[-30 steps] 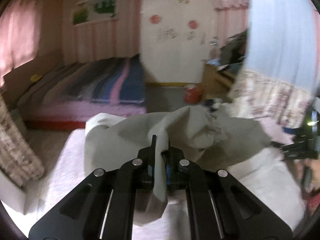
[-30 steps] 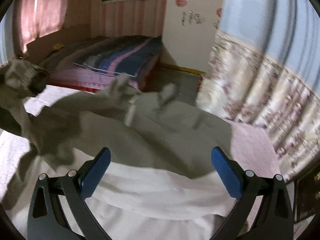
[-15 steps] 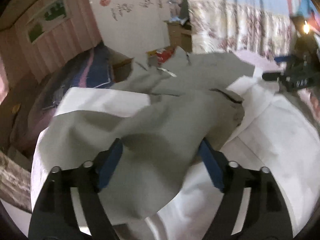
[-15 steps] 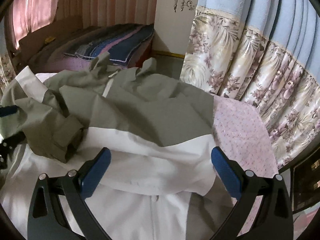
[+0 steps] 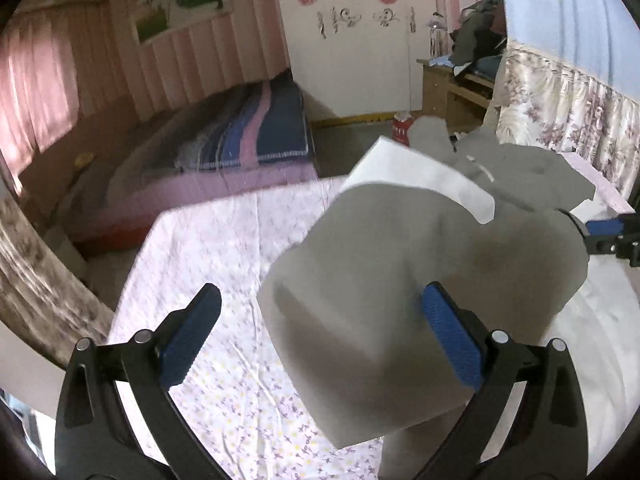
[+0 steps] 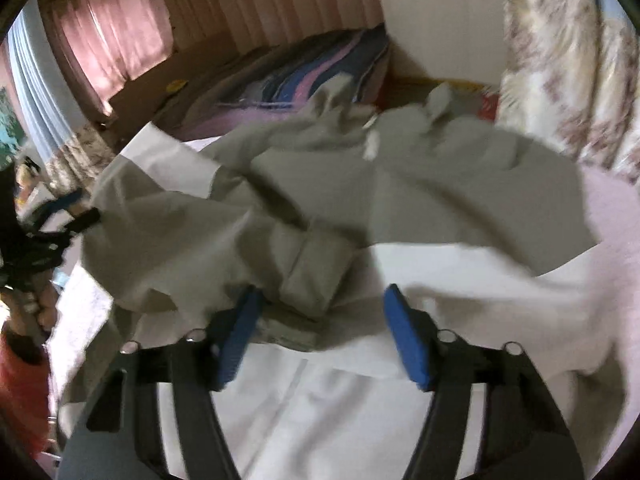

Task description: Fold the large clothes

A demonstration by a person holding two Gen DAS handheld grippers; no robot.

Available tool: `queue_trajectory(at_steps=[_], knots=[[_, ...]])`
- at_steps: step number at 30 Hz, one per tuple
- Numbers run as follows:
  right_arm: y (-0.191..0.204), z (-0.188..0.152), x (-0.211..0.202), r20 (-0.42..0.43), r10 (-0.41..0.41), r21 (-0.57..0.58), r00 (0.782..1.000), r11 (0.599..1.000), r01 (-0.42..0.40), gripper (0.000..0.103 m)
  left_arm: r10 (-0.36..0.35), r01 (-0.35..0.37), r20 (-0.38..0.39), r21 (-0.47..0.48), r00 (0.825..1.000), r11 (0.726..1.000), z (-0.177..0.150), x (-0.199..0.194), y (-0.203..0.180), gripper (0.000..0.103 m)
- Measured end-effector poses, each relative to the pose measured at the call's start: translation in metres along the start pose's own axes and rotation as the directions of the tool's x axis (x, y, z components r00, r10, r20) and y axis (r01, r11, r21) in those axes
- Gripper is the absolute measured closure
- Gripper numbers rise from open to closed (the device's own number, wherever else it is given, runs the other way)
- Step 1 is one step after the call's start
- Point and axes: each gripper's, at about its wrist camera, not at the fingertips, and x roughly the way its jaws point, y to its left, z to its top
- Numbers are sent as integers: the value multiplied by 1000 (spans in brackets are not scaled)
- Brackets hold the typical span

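Observation:
A large grey and white jacket [image 6: 420, 200] lies spread on a bed with a pale floral sheet [image 5: 208, 248]. Its left sleeve [image 5: 400, 280] is folded in over the body. My left gripper [image 5: 320, 332] is open and empty, with the folded sleeve lying between and beyond its blue pads. My right gripper [image 6: 320, 332] is open, low over the jacket, with the grey sleeve cuff [image 6: 316, 272] between its fingertips. The right gripper also shows at the right edge of the left wrist view [image 5: 616, 236].
A second bed with a striped blue and pink cover [image 5: 240, 144] stands beyond. Floral curtains [image 5: 560, 112] hang on the right. A wooden desk [image 5: 452, 88] with dark clothes stands at the back. The person's hand [image 6: 28, 304] shows at the left edge.
My left gripper let go of the sleeve it held a second ago and has drawn back to the left. My right gripper has dropped low over the sleeve cuff and narrowed a little.

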Motion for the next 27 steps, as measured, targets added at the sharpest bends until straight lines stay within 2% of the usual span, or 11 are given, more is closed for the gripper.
queue_trajectory(at_steps=[2, 6, 10, 13, 14, 17, 18, 20, 22, 24, 27], knots=[[5, 1, 7, 9, 14, -17, 1000, 1000, -14, 76, -8, 8, -12, -6, 1000, 1000, -3, 7, -4, 3], [19, 15, -25, 155, -85, -103, 984, 989, 102, 81, 5, -5, 14, -18, 1000, 1000, -1, -2, -1, 3], [9, 36, -115, 383, -264, -98, 885, 941, 323, 86, -26, 30, 63, -54, 998, 998, 17, -21, 4, 3], [-23, 34, -144, 386, -459, -71, 800, 850, 522, 86, -31, 36, 79, -51, 996, 998, 24, -26, 2, 3], [-36, 32, -143, 353, -486, -59, 800, 841, 537, 86, -29, 33, 77, -44, 997, 998, 24, -24, -2, 3], [-111, 13, -116, 111, -477, 49, 872, 879, 475, 82, -50, 51, 35, -30, 998, 998, 23, -7, -14, 3], [-124, 5, -112, 85, -482, 75, 872, 876, 477, 82, -57, 58, 18, -29, 998, 998, 21, -2, -18, 3], [-135, -4, -118, 88, -479, 116, 874, 876, 468, 78, -53, 53, -7, -18, 999, 998, 19, 7, -27, 3], [-135, -13, -142, 176, -449, 171, 876, 891, 422, 38, -42, 42, -1, -1, 999, 999, 21, 6, -35, 3], [-123, -13, -159, 250, -467, 181, 848, 883, 433, 34, -47, 47, 15, 12, 999, 999, 26, 1, -39, 3], [-104, -4, -154, 261, -417, 108, 871, 909, 402, 34, -70, 69, 52, 19, 996, 997, 39, -12, -48, 3]])
